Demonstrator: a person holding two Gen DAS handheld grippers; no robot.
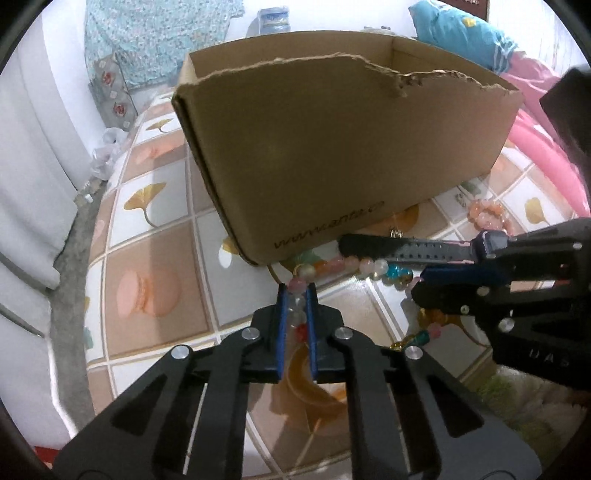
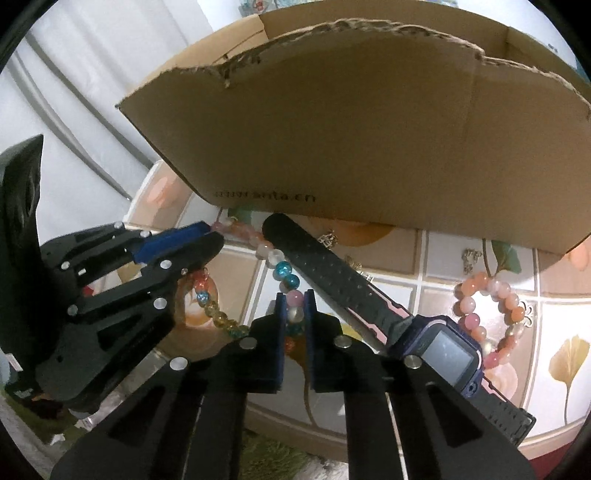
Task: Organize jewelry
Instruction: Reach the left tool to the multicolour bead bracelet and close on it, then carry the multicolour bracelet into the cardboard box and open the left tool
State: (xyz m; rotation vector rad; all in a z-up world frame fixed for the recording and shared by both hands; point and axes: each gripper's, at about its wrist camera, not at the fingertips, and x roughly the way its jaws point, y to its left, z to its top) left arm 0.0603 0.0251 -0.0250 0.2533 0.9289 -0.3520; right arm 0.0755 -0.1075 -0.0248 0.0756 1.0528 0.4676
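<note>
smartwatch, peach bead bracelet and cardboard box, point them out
smartwatch [image 2: 448,347], right wrist view, on its screen
peach bead bracelet [image 2: 467,304], right wrist view, on a bead at its left side
cardboard box [image 1: 343,155], left wrist view, on its near wall

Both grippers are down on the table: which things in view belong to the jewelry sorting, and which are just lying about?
Job:
- multicolour bead strand, pinched by left gripper and right gripper
- cardboard box
- pink bead bracelet
- watch
- small metal charms

Lying about:
- blue pillow
- pink hoop
</note>
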